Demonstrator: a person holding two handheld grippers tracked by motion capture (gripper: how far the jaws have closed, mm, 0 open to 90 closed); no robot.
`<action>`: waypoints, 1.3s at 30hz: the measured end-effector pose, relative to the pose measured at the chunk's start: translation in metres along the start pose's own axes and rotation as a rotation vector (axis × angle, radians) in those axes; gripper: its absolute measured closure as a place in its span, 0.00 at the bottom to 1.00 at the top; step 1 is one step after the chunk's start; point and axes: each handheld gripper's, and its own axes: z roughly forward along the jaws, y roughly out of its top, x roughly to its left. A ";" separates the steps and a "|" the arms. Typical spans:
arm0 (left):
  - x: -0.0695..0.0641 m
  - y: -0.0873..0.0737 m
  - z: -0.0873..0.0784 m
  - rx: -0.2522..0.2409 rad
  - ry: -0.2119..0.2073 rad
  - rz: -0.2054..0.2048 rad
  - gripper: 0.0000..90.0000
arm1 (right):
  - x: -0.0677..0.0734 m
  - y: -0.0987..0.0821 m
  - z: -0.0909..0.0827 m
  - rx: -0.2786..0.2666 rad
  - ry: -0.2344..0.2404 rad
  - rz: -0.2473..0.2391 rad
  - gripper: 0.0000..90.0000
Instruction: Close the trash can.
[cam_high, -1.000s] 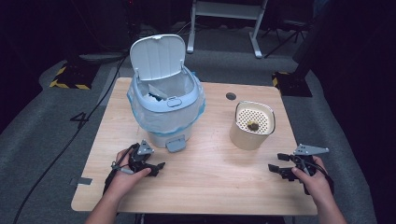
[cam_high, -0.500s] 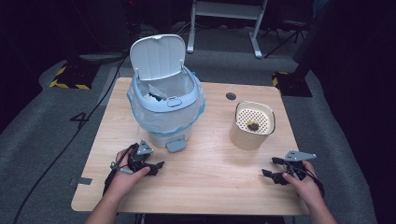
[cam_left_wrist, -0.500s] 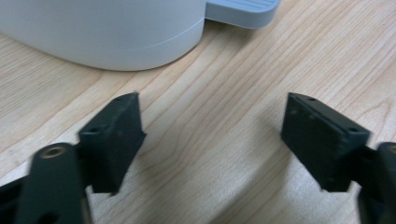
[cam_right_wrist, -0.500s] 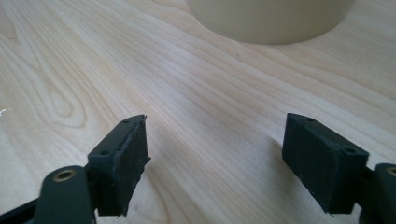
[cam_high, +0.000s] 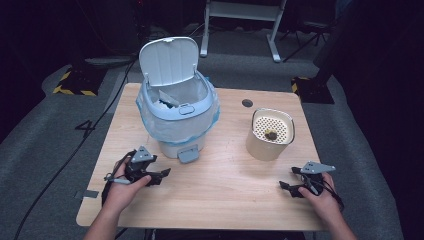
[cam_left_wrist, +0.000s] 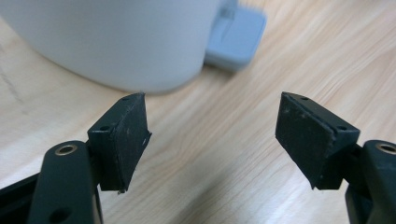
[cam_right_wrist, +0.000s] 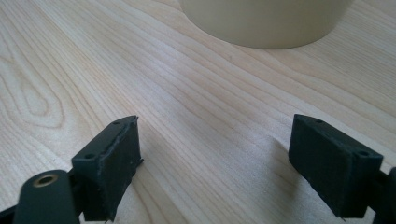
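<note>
Wooden table (cam_high: 220, 200), seen from above. Left gripper (cam_high: 162, 175) sits low near the front left edge, held in the person's left hand (cam_high: 122, 187). Its jaws point toward the pedal bin (cam_high: 177, 117) just beyond them and stand spread, nothing between the pads; only bare wood shows in the gap in the left gripper view (cam_left_wrist: 212, 135). The bin's white wall (cam_left_wrist: 116, 42) and its grey-blue foot pedal (cam_left_wrist: 236, 37) lie close ahead of the jaws, not touched.

The bin stands at the table's back left, lid (cam_high: 167, 60) tipped up and open, a pale blue bag folded over its rim, some scraps inside.

Right gripper (cam_high: 289, 187) rests near the front right edge in the right hand (cam_high: 322, 200). Its jaws have just been opening and now stand spread over bare wood, with nothing between them (cam_right_wrist: 215, 158). The cream container (cam_high: 270, 134) with a perforated insert and a small dark lump on it stands near, beyond the jaws, apart from them; its lower wall shows at the top of the right gripper view (cam_right_wrist: 266, 23).
</note>
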 end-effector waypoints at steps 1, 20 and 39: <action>0.002 0.003 -0.006 -0.014 0.000 0.000 0.28 | 0.000 0.000 0.000 0.000 0.000 0.000 0.19; 0.020 0.050 -0.074 -0.164 -0.057 0.054 0.28 | 0.000 0.000 0.000 0.000 0.001 -0.001 0.19; 0.030 0.107 -0.108 -0.311 -0.066 0.059 0.31 | 0.000 0.000 0.000 0.000 0.001 0.000 0.19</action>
